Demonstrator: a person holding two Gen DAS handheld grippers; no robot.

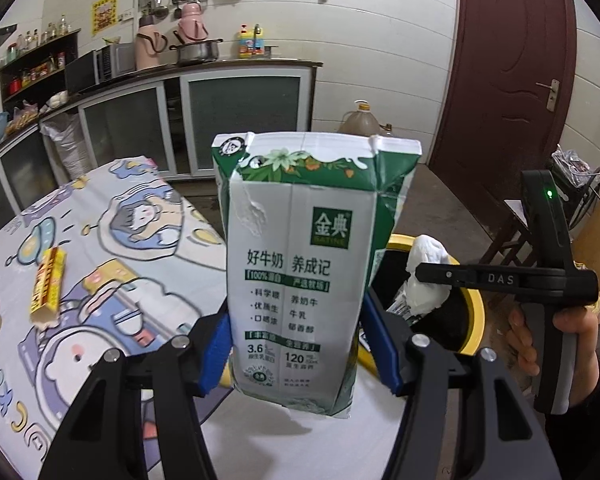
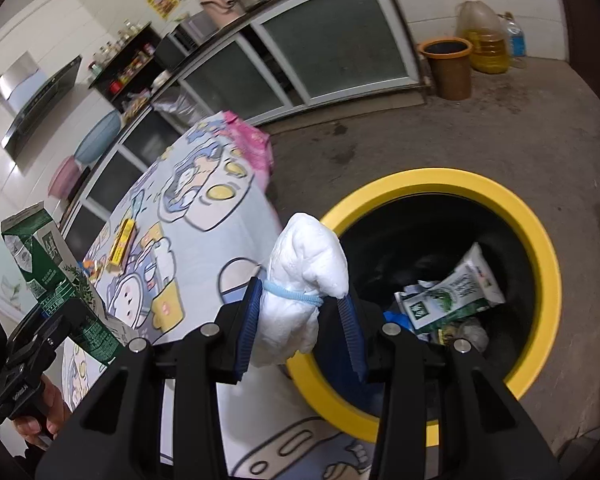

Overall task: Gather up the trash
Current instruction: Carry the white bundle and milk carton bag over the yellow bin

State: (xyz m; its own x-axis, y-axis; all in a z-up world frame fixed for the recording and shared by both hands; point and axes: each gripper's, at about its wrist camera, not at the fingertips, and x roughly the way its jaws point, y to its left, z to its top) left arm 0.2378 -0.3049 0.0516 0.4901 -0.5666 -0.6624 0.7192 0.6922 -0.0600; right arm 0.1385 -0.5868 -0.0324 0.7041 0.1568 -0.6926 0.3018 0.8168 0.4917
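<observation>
Surface (image 2: 204, 232) under cartoon-print cloth, with a yellow box (image 1: 48, 284) lying on it. Yellow-rimmed bin (image 2: 540, 264) just beside its edge, already holding cartons and wrappers. Milk carton (image 1: 300, 272) upright, clamped in the left hand-held gripper (image 1: 296, 344) above the surface edge. White wad (image 2: 304, 292), banded in blue, pinched in the right hand-held gripper (image 2: 300, 328) at the bin's near rim. Step judged: carrying to the bin. Next: shift each over the opening, then release.
</observation>
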